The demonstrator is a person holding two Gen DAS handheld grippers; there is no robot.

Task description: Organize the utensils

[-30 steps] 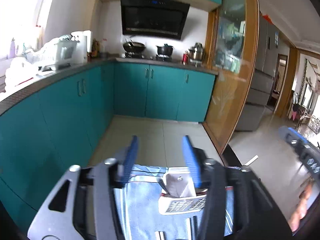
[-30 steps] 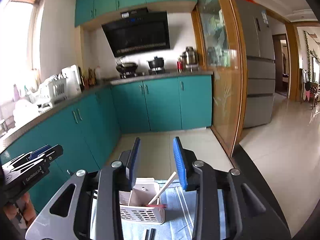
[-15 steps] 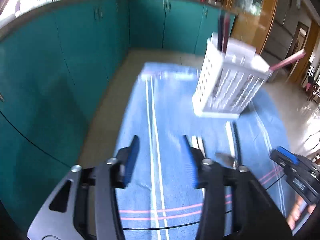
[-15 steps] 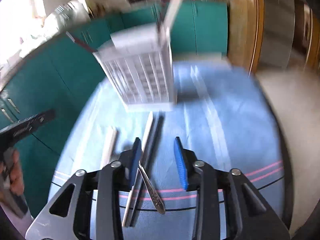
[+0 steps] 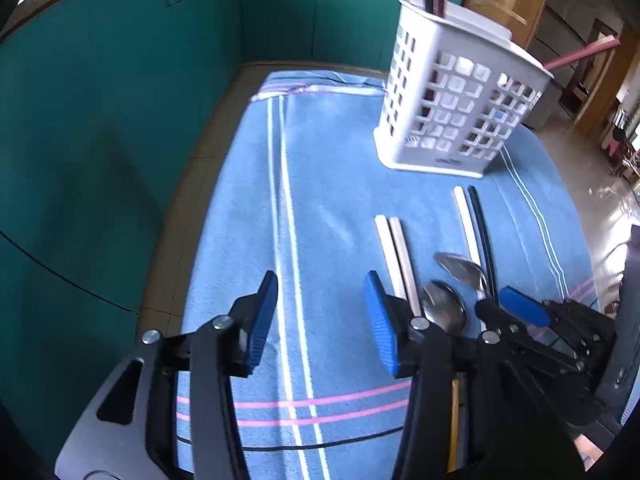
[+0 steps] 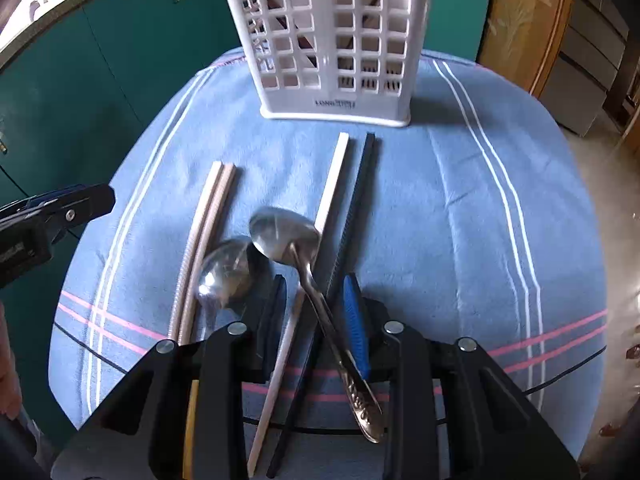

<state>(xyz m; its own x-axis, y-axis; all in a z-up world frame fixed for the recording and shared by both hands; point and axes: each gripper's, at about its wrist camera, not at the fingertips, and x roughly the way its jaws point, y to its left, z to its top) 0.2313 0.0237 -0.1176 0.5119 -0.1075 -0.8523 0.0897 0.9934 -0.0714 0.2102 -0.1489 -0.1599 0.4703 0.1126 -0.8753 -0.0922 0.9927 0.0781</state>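
Note:
A white slotted utensil caddy (image 6: 332,40) stands at the far side of a blue striped towel (image 6: 460,216); it also shows in the left wrist view (image 5: 456,100) with chopsticks sticking out of it. On the towel lie a beige chopstick pair (image 6: 208,232), a white chopstick (image 6: 330,188), a black chopstick (image 6: 356,208) and two steel spoons (image 6: 288,236) (image 6: 226,268). My right gripper (image 6: 314,308) is open, low over the towel, its fingers either side of the upper spoon's handle. My left gripper (image 5: 320,316) is open and empty above bare towel, left of the utensils.
Teal cabinets (image 5: 120,80) stand to the left and behind. The towel-covered surface ends in a rounded edge near me (image 6: 520,392). A wooden-framed glass door (image 6: 520,20) is at the right. The other gripper shows at the left edge of the right wrist view (image 6: 52,212).
Both grippers have tilted down from looking across the kitchen to looking at the towel. The right gripper has come down over the spoon handle. Both stay open.

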